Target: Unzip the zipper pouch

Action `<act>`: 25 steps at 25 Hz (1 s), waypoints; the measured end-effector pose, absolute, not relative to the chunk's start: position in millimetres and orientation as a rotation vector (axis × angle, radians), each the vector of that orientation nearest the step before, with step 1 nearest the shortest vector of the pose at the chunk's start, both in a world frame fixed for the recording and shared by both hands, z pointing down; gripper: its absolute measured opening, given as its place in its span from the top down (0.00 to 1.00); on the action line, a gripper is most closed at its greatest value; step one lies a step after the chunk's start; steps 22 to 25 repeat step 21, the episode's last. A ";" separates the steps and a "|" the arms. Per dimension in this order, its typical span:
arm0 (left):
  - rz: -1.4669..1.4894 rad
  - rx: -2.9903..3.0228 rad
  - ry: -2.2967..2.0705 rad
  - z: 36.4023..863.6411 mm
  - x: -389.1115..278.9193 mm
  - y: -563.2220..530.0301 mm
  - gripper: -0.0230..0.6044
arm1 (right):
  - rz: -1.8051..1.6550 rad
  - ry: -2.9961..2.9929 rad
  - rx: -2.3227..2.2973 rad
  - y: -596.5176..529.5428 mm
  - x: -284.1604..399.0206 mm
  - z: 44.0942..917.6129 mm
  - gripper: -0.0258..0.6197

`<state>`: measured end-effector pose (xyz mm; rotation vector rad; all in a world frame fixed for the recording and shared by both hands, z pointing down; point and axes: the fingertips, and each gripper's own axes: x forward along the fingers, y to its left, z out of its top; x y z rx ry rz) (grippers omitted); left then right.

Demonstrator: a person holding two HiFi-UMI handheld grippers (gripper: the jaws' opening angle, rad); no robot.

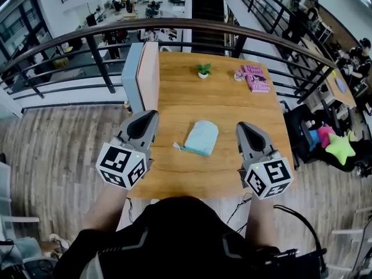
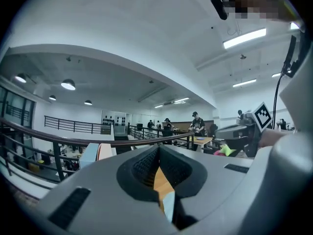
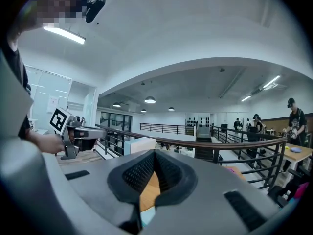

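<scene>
A wooden table has the left gripper and right gripper held above its near end, both clenched on nothing. The light blue zipper pouch lies flat between them, touching neither. A pink book and a small potted plant sit at the far end.

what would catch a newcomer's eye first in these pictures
The left gripper and right gripper hover with jaws shut and empty at the sides of a wooden table. Between them a light blue pouch lies flat, untouched; a small plant and a pink book sit at the table's far end.
</scene>
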<state>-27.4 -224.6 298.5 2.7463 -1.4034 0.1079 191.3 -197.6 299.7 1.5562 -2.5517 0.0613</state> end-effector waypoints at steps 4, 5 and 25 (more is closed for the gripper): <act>0.128 2.725 -1.450 304.3 -30.2 -227.9 0.92 | 0.075 -2.543 1.562 -200.3 193.4 300.4 0.95; 0.130 2.713 -1.455 305.8 -31.1 -228.9 0.92 | 0.080 -2.543 1.563 -200.9 194.1 301.2 0.95; 0.097 2.720 -1.496 304.2 -34.9 -226.2 0.92 | 0.094 -2.526 1.562 -205.6 192.3 306.9 0.95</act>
